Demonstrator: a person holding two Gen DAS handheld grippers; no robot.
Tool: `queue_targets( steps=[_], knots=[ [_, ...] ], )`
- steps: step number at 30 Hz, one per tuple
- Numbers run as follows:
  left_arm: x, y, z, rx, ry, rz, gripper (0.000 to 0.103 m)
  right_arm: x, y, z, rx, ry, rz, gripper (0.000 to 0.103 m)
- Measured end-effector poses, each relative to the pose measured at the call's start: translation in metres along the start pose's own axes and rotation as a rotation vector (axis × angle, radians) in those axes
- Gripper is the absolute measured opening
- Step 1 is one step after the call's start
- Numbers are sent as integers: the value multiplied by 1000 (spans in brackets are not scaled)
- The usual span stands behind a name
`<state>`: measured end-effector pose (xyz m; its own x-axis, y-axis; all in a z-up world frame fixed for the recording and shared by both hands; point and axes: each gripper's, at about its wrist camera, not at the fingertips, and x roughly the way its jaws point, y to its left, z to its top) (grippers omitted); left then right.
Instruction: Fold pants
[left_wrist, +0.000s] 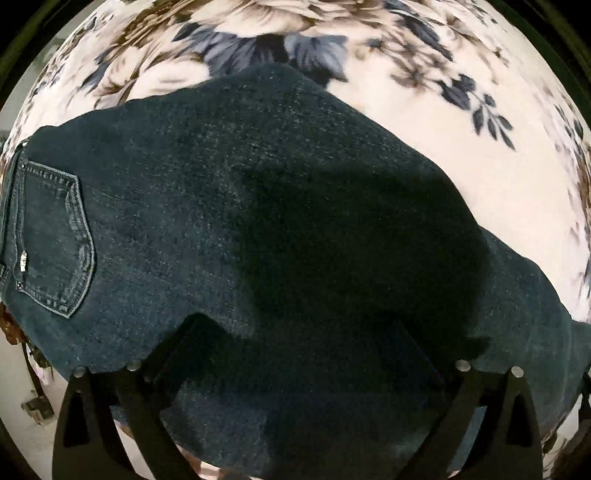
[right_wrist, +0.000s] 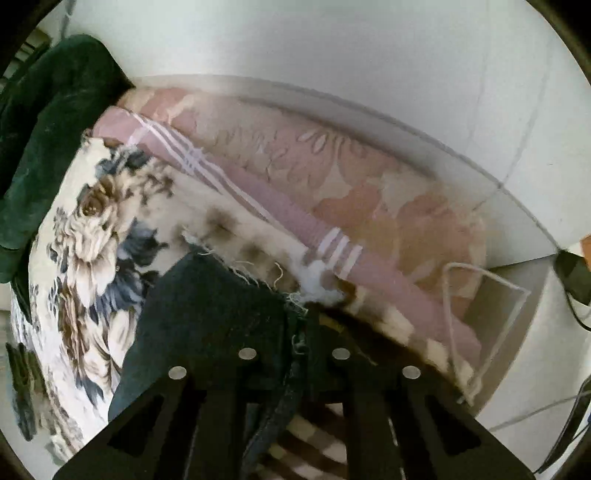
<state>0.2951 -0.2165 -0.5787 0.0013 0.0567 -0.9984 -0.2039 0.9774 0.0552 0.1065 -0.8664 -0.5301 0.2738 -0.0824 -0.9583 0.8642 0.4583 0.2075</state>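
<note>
this looks like a bedroom in a home. a plush floral blanket (left_wrist: 424, 122) in cream, brown and grey-blue covers a bed, and beneath it at the edge lie a mauve sheet with white stripes (right_wrist: 258, 192) and a pink patterned mattress (right_wrist: 369, 184). beyond the bed is a pale tiled floor (right_wrist: 369, 55). dark green clothing (right_wrist: 48, 129) is heaped at one end, and cables (right_wrist: 576, 306) trail at the side.

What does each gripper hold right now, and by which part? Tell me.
The right gripper is shut on the jeans, pinching the frayed hem of a leg. The left gripper holds nothing; its fingers are spread apart above the denim.
</note>
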Motion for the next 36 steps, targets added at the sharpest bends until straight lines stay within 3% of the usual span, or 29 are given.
queue_targets(
  steps=[3,6,8,9,11,13,14,18,21,23,24,27,28,29,34,36],
  knots=[
    [2,-3,-4,-3,-22,-1,103,-18,-10,-10,23,-53,-39,7],
    [4,2,-16,-7,-72,-7,103,-6,-24,-4,23,19,-29,8],
    [7,5,-20,-15,-86,-16,103,-5,-42,2,119,78,71,14],
    [6,9,-26,-23,-94,-19,103,-6,-45,2,142,80,97,22],
    [6,9,-30,-28,-107,-18,103,-22,-56,-2,194,49,160,57],
    [6,10,-33,-28,-117,-18,103,-27,-59,-11,223,43,232,60],
    [6,10,-35,-27,-121,-17,103,-21,-58,-18,228,80,282,60],
    [7,9,-39,-28,-123,-14,103,18,-47,-37,240,177,319,60],
    [8,8,-45,-28,-113,-16,103,22,-37,-36,285,67,429,54],
    [9,9,-44,-28,-109,-16,103,35,-35,-36,375,49,576,56],
    [5,9,-37,-30,-109,-16,103,40,-34,-36,392,54,593,56],
    [5,9,-37,-29,-123,-15,103,57,-25,-36,397,63,579,54],
    [4,9,-37,-29,-129,-16,103,55,-20,-36,376,44,543,36],
    [4,9,-38,-28,-138,-17,103,52,-20,-36,365,36,515,11],
    [3,10,-45,-22,-144,-24,103,28,-33,-45,484,-28,498,9],
    [-6,7,-46,2,-149,7,103,6,-29,-45,428,-76,473,8]
  ],
)
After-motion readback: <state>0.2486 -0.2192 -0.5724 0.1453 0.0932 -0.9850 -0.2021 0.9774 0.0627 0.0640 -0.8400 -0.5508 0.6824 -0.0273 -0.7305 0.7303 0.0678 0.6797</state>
